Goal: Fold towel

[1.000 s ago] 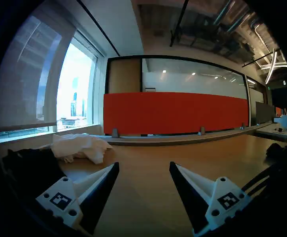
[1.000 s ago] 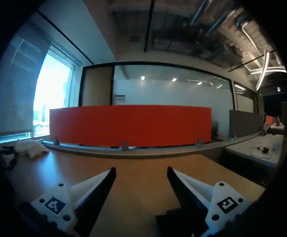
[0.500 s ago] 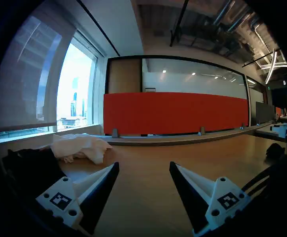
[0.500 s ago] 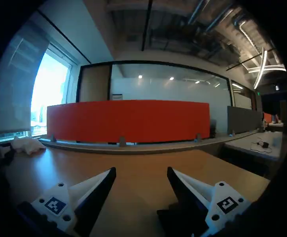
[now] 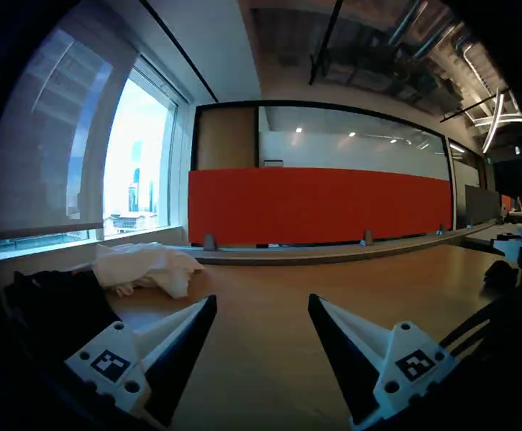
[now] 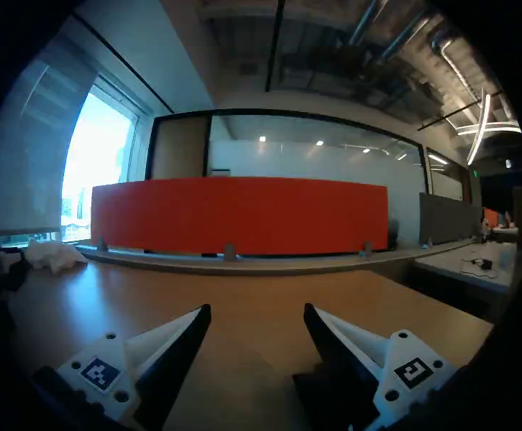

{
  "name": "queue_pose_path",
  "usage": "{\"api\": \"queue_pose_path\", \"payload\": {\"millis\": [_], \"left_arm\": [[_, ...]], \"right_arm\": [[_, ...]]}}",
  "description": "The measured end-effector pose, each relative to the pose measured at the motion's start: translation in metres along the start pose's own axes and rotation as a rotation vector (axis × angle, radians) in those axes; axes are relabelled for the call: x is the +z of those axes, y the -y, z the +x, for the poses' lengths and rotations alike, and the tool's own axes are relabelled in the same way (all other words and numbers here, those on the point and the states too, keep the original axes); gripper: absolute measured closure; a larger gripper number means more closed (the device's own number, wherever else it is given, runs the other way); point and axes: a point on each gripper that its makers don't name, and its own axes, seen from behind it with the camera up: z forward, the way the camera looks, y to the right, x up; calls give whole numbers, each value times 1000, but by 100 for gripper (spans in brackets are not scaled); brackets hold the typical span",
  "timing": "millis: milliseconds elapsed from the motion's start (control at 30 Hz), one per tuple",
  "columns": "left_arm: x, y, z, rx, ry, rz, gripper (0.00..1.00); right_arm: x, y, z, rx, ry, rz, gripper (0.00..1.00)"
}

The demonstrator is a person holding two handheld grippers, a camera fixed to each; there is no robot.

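Observation:
A crumpled white towel (image 5: 146,266) lies in a heap on the wooden table (image 5: 275,337), at the far left by the window. My left gripper (image 5: 261,302) hangs open just above the table, to the right of and nearer than the towel, with nothing between its fingers. In the right gripper view the same towel (image 6: 54,255) is small and far off at the left edge. My right gripper (image 6: 257,309) is open over bare wood, well away from the towel.
A red divider panel (image 5: 318,205) runs along the table's far edge. A dark object (image 5: 52,305) sits near the towel at the left. Another dark item (image 5: 500,274) lies at the right. A second desk (image 6: 469,269) with cables stands to the right.
The left gripper has stayed still. The right gripper view has shifted slightly, tilting up and then back a little; its fingers remain open.

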Motion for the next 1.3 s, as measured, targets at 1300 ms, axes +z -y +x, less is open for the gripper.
{"api": "queue_pose_path", "payload": {"millis": [1300], "left_arm": [[0, 1, 2, 1, 2, 1, 6]], "right_arm": [[-2, 1, -3, 13, 2, 12, 0]]}}
